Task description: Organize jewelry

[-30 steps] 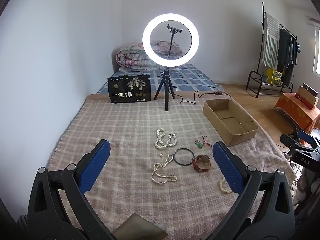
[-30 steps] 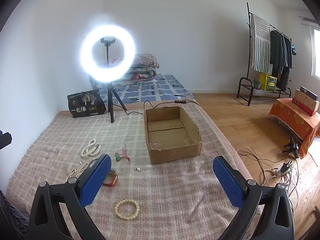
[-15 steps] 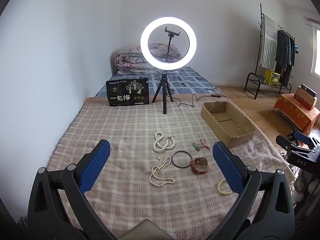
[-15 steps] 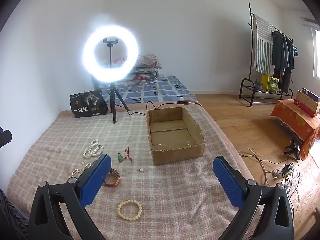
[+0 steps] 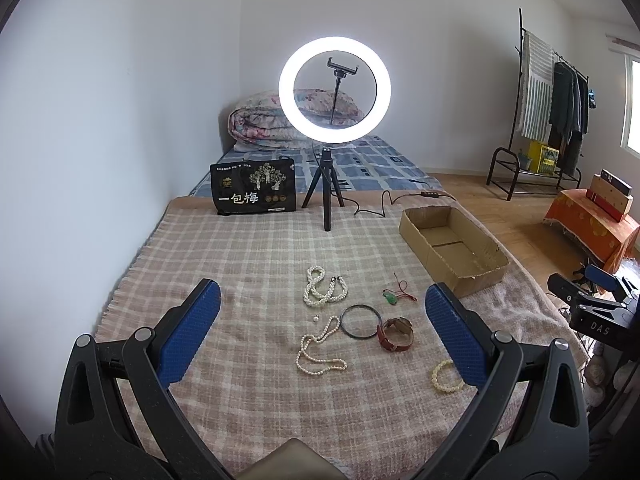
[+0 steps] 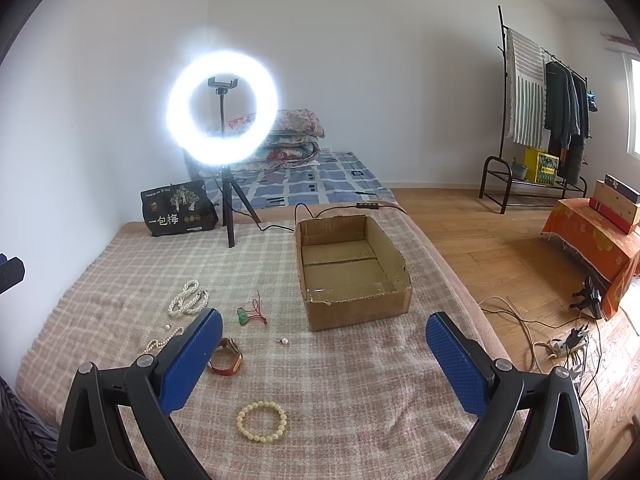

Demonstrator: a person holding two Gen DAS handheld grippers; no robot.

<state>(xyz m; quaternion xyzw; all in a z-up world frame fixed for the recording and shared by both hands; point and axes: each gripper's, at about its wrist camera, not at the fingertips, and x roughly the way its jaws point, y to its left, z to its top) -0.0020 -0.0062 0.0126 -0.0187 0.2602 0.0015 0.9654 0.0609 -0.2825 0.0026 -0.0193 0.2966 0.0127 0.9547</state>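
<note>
Several pieces lie loose on the checked blanket (image 5: 248, 248), left of the empty cardboard box (image 6: 352, 312): a pearl necklace (image 5: 316, 354), a thin bangle (image 5: 359, 321), a bead bracelet (image 6: 261, 421). Strands could be snagged in the weave, or a single pearl (image 6: 285, 341) lost. Both the left gripper (image 5: 320, 336) and right gripper (image 6: 322, 360) are held wide apart above the blanket, nothing grasped or touched.

The left claw (image 5: 322, 334) hangs in the air with its blue-padded fingers (image 5: 191, 332) spread wide, gripping nothing. The right claw (image 6: 324, 360) is likewise wide apart and empty, its fingers (image 6: 456, 364) pointing forward and slightly down.
</note>
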